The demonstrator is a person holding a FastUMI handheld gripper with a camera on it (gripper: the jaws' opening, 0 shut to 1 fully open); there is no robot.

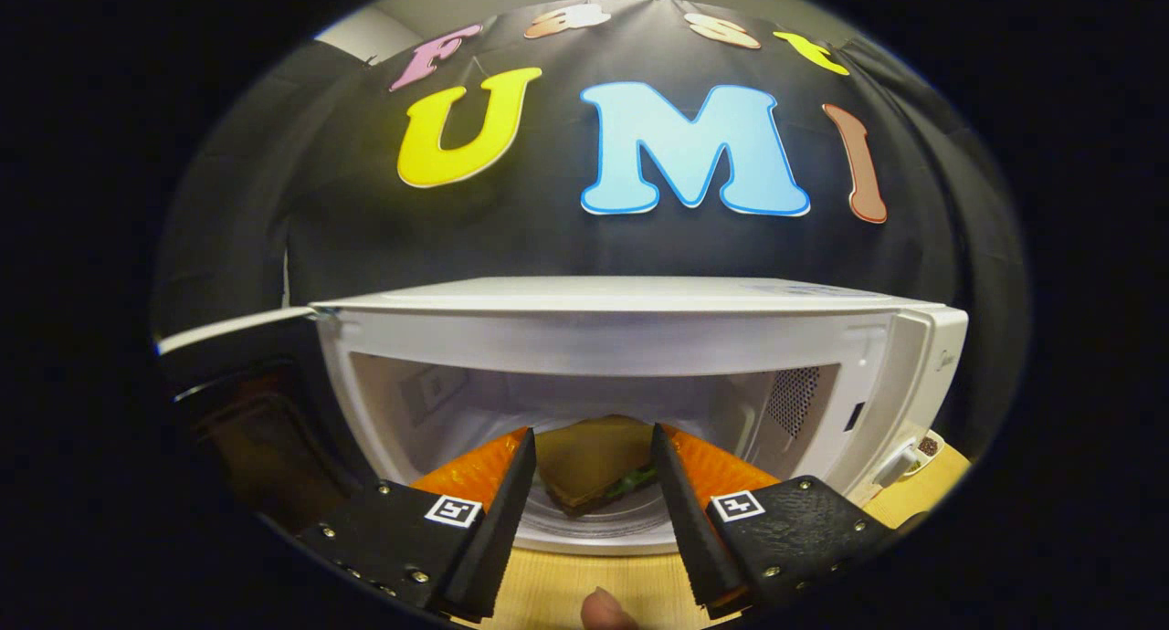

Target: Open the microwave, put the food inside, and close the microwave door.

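1. Gripper (592,447): the two fingers stand apart at a moderate width, and the tips reach into the mouth of the microwave. Whether the inner faces press on the load cannot be told from this view; the edges of the load meet the fingers, but contact pressure is not visible.

2. Sandwich (589,466): the food is a wedge with a brown crust and a strip of green filling. It sits between the fingers, over the glass turntable (598,530) on the cavity floor. Whether it rests on the turntable or hangs just above it cannot be told.

3. Risk, release: if the fingers open while the sandwich is clear of the turntable, it may drop and tip over, or shed filling. If the fingers withdraw before opening fully, they may drag it back toward the front lip of the cavity.

4. Risk, position: the sandwich appears near the front of the turntable. Left there, it could foul the door on closing.

5. Microwave (639,333): the cavity is open. The fingers pass close to the lower frame; a tilt on withdrawal could strike it and shift the appliance on the wooden table (557,593).

6. Door (237,324): it stands swung out to the left, seen edge-on. Closing remains to be done, and a push at the hinge side would give poor leverage.

7. A fingertip (603,609) of the person shows beneath the gripper.
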